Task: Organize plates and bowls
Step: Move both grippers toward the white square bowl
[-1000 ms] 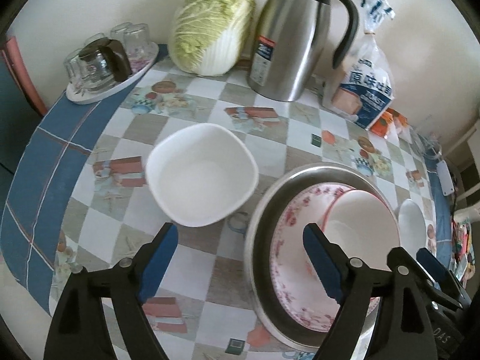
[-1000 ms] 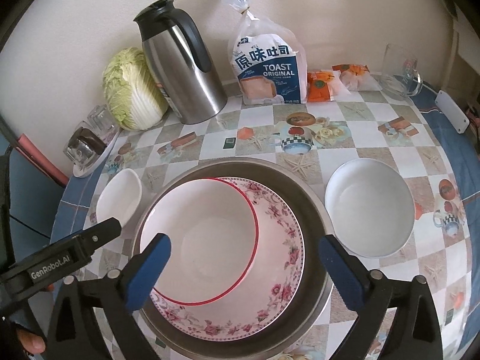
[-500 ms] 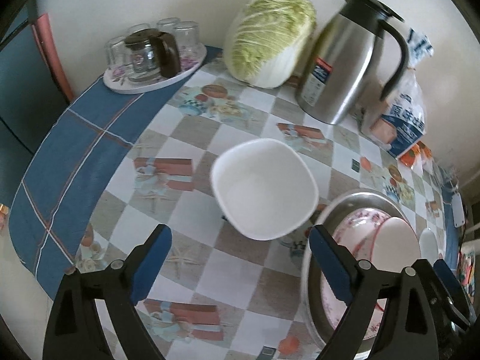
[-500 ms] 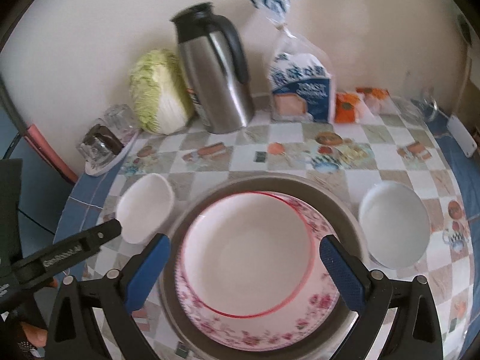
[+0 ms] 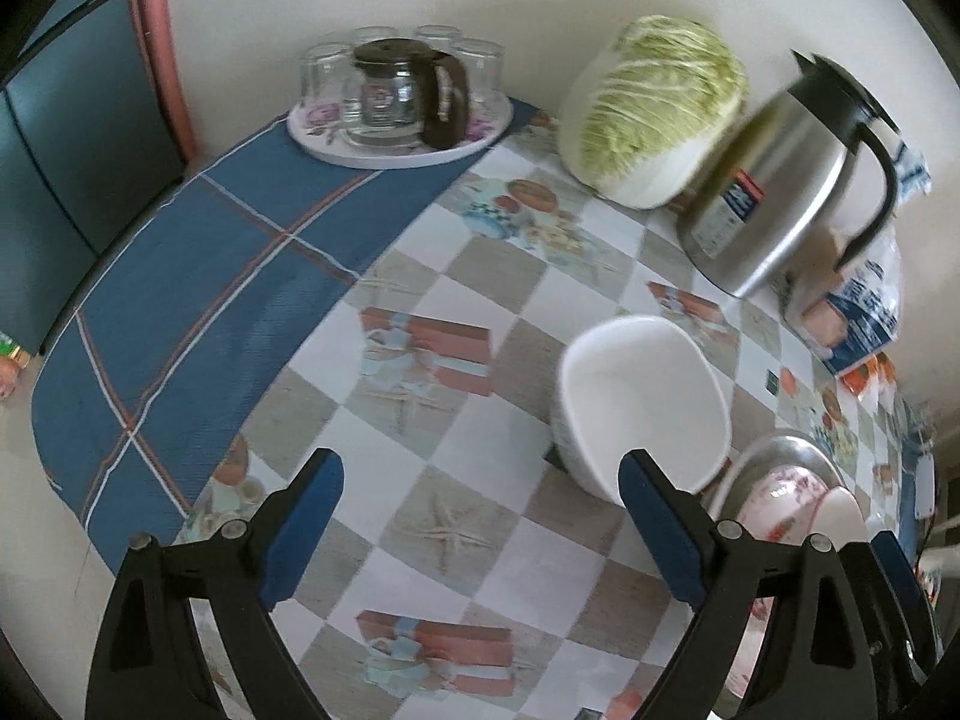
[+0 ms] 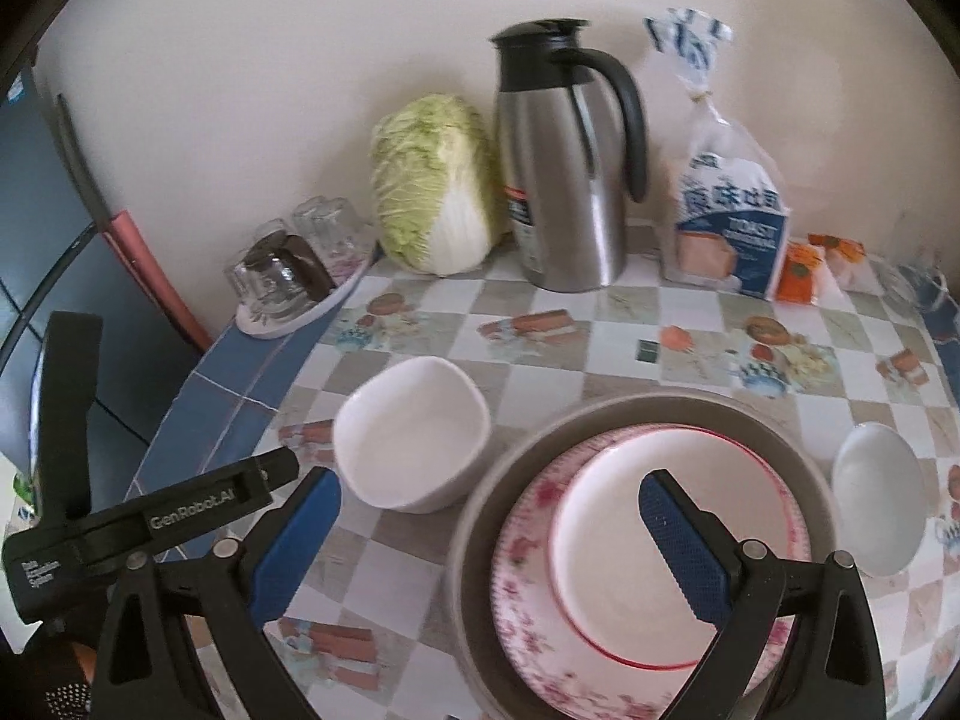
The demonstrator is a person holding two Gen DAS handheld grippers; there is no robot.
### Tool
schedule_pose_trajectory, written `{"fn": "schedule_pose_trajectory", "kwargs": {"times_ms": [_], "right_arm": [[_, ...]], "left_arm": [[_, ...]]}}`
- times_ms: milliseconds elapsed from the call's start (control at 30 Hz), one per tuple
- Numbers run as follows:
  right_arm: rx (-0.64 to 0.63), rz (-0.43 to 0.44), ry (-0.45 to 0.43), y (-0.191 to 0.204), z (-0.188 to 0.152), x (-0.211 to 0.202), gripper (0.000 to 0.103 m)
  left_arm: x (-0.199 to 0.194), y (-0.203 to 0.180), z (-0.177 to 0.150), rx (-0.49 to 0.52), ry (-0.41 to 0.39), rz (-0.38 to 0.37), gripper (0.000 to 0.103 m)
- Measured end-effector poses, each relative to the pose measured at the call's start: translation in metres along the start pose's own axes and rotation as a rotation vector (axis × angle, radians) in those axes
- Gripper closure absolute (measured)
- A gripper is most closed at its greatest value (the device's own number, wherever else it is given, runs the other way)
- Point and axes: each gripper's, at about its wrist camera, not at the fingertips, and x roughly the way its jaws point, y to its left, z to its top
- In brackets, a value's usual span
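The left gripper [image 5: 480,501] hangs over the chequered tablecloth [image 5: 456,420] with its blue pads spread wide (they have just been opening a little further) and nothing but bare cloth between them; its right fingertip [image 5: 636,474] shows just in front of the near rim of the squarish white bowl [image 5: 645,399], though I cannot tell whether it touches. Going left to right along the back of the table: a flowered tray [image 5: 399,135] carrying upturned glasses and a small glass pot with a dark handle [image 5: 414,96], then a Chinese cabbage [image 6: 435,183] standing on its stem end against the wall, a steel thermal jug [image 6: 567,180] with a black lid and handle, a bag of toast bread [image 6: 729,210], and some small orange packets [image 6: 801,267]. Nearer, the squarish white bowl stands alone on the cloth, just left of a big metal basin [image 6: 774,438]. In the basin lies a pink flowered plate [image 6: 528,588], and on that a white plate with a red rim [image 6: 606,504]. To the right of the basin, apart from it, sits a small round white bowl [image 6: 879,495]. The right gripper [image 6: 489,507] hovers above the left side of the basin, its jaws likewise wide apart and holding nothing.
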Motion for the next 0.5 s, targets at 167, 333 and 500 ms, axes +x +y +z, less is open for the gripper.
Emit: {"fn": "schedule_pose_trajectory", "kwargs": {"times_ms": [167, 333, 500], "right_arm": [[-0.011, 0.026, -0.003, 0.014, 0.002, 0.009, 0.002], [-0.027, 0.021, -0.005, 0.02, 0.004, 0.019, 0.004], [-0.034, 0.023, -0.025, 0.023, 0.008, 0.026, 0.021]], "left_arm": [[0.004, 0.016, 0.002, -0.042, 0.001, 0.005, 0.01], [0.014, 0.023, 0.005, -0.075, 0.021, -0.018, 0.01], [0.022, 0.026, 0.011, -0.096, 0.004, -0.052, 0.01]]}}
